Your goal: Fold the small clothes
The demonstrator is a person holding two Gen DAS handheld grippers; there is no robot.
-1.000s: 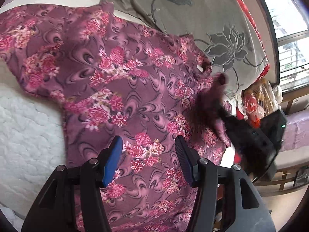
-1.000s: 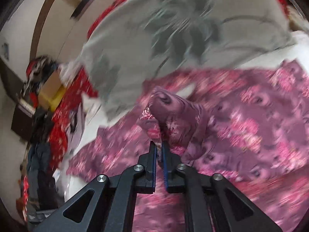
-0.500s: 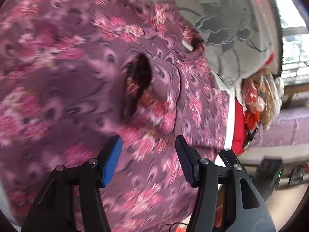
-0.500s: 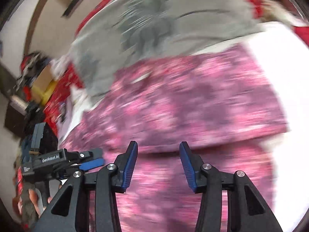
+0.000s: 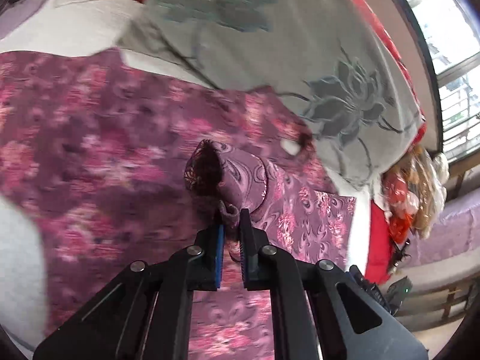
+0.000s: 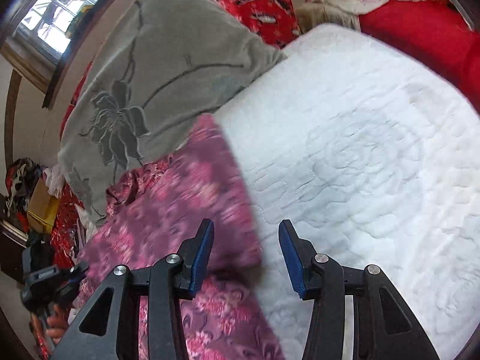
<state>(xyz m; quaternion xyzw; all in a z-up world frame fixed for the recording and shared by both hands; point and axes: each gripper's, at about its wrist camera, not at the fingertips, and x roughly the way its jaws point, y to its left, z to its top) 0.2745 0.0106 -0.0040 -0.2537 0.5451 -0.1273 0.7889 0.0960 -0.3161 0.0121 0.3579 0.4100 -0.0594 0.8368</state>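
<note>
Two grippers work: the left gripper pinches the purple sleeve; pull it flat across the dress. The right gripper is spread wide.

Place: a lived-in bedroom in a home.
Bed: a white quilted mattress pad covers the sleeping surface, stitched in swirling patterns.
Bedding: a grey plush blanket with dark lotus flowers lies bunched along the far side, with red patterned fabric behind it.
Clothing: a purple garment with pink floral print is spread on the bed.
Window: a barred window with a dark frame lets in daylight.
Clutter: a heap of clothes and a yellow-brown cardboard box sits beside the bed.
</note>
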